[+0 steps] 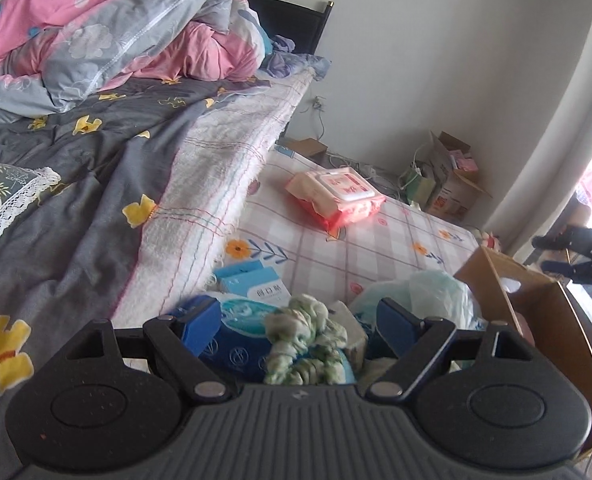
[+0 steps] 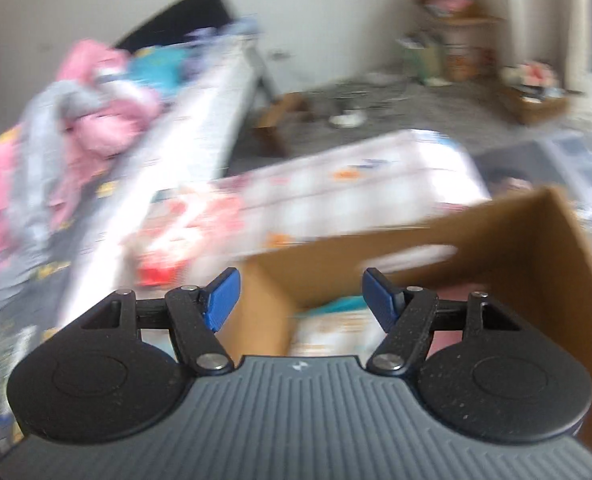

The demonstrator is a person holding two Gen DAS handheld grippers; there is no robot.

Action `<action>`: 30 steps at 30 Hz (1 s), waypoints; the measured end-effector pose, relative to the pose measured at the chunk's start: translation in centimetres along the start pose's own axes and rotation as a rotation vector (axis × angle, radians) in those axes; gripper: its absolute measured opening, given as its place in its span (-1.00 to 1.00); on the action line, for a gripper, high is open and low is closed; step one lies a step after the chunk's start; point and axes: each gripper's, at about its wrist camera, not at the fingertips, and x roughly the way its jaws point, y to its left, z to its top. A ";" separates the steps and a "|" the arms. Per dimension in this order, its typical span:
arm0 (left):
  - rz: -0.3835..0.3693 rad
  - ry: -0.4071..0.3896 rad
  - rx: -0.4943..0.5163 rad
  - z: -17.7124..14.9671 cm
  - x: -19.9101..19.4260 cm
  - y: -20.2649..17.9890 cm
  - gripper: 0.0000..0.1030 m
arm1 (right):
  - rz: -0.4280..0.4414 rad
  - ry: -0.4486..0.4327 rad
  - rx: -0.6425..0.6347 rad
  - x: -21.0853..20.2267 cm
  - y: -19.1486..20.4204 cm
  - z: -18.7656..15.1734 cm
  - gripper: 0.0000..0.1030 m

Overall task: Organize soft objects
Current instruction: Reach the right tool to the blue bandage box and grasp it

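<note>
Right under my left gripper (image 1: 299, 320), between its blue fingers (image 1: 198, 324), lies a crumpled green-and-white cloth (image 1: 307, 340), and the fingers stand wide on either side of it without pressing it. It sits on a heap of blue packs (image 1: 244, 350) and a pale plastic bag (image 1: 419, 292), with small blue-and-white boxes (image 1: 252, 284) at about eleven o'clock from it. My right gripper (image 2: 299, 300) hovers over the open cardboard box (image 2: 495, 236), fingers moderately apart with nothing between them; its view is smeared, so I can only make out some pale packets on the box floor. From the left view that box (image 1: 543, 304) stands at three o'clock of the cloth, just beside the heap. Up at twelve o'clock a red-and-white wipes pack (image 1: 337, 198) lies on the checked sheet (image 1: 395, 248), well apart. I judge the cloth is the next soft thing to go in. The risk is that closing here pinches a blue pack or the bag along with it, since they crowd the cloth; a loose fold could also slip free on the way across.
</note>
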 end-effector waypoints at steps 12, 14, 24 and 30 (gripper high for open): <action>-0.038 0.307 -0.034 5.6 11.0 1.9 0.29 | 0.381 0.455 -0.118 13.8 17.9 -3.0 0.03; -0.037 0.361 -0.016 6.0 13.0 2.2 0.29 | 0.391 0.524 -0.118 16.6 19.4 -4.3 -0.07; 0.054 0.569 0.039 5.8 20.0 2.3 0.39 | 0.363 0.711 0.006 27.0 19.1 -6.7 -0.25; 0.122 0.607 0.026 5.7 21.8 2.4 0.56 | 0.360 0.724 0.048 28.4 17.9 -7.3 -0.25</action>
